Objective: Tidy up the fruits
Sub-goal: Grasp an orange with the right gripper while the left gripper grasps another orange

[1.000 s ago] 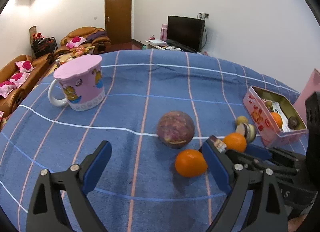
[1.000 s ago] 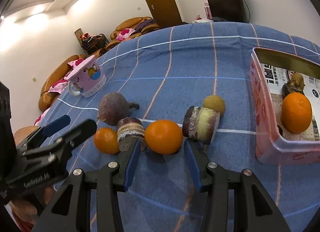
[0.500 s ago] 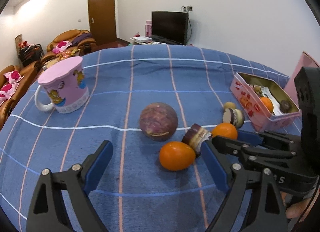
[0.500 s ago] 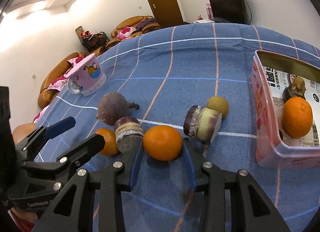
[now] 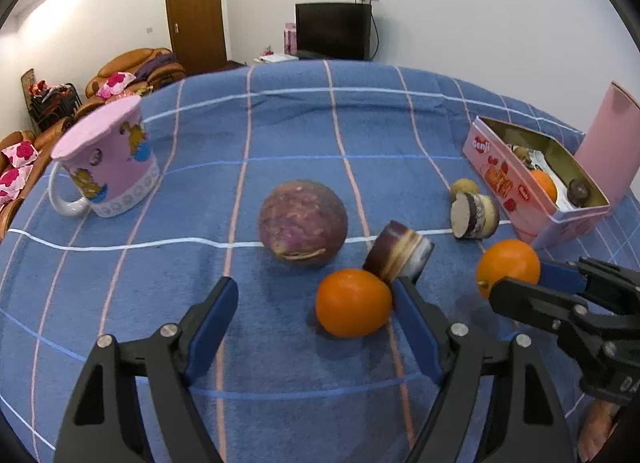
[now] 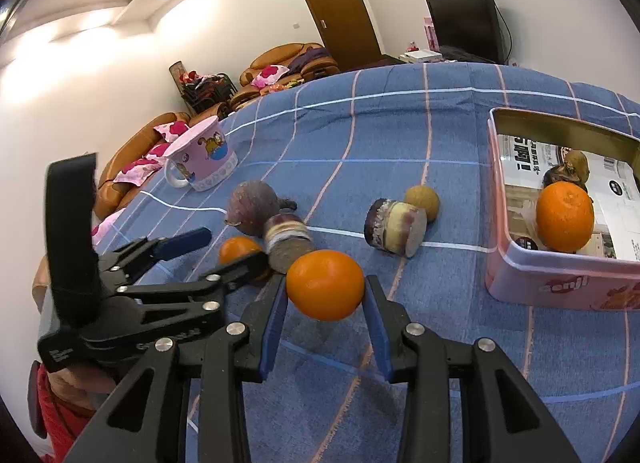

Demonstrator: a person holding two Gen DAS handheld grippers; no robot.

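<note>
Right gripper (image 6: pixel 325 299): jaws drawn in against both flanks of an orange (image 6: pixel 325 285), pads pressing its widest part, fruit seemingly raised just off the blue checked cloth (image 6: pixel 400 135); gripped across the middle, probably so the round skin cannot squirt out on the way to the pink tin (image 6: pixel 560 283). Left gripper (image 5: pixel 314 313): jaws spread wide, holding nothing, a second orange (image 5: pixel 354 302) lying toward the right-hand pad, perhaps touching it; apparently lined up as the following pick. Close behind that orange, a cut purple piece (image 5: pixel 398 257) leaning on the cloth and a big round purple fruit (image 5: pixel 303 223). Farther right, another cut piece (image 5: pixel 474 215) with a small yellow-brown fruit (image 5: pixel 464 187) tucked behind it. Tin open at the far right, lid tipped back, already containing an orange and darker fruit; likely the collecting place. Pink mug (image 5: pixel 108 165) well apart on the left, out of the working lane.
</note>
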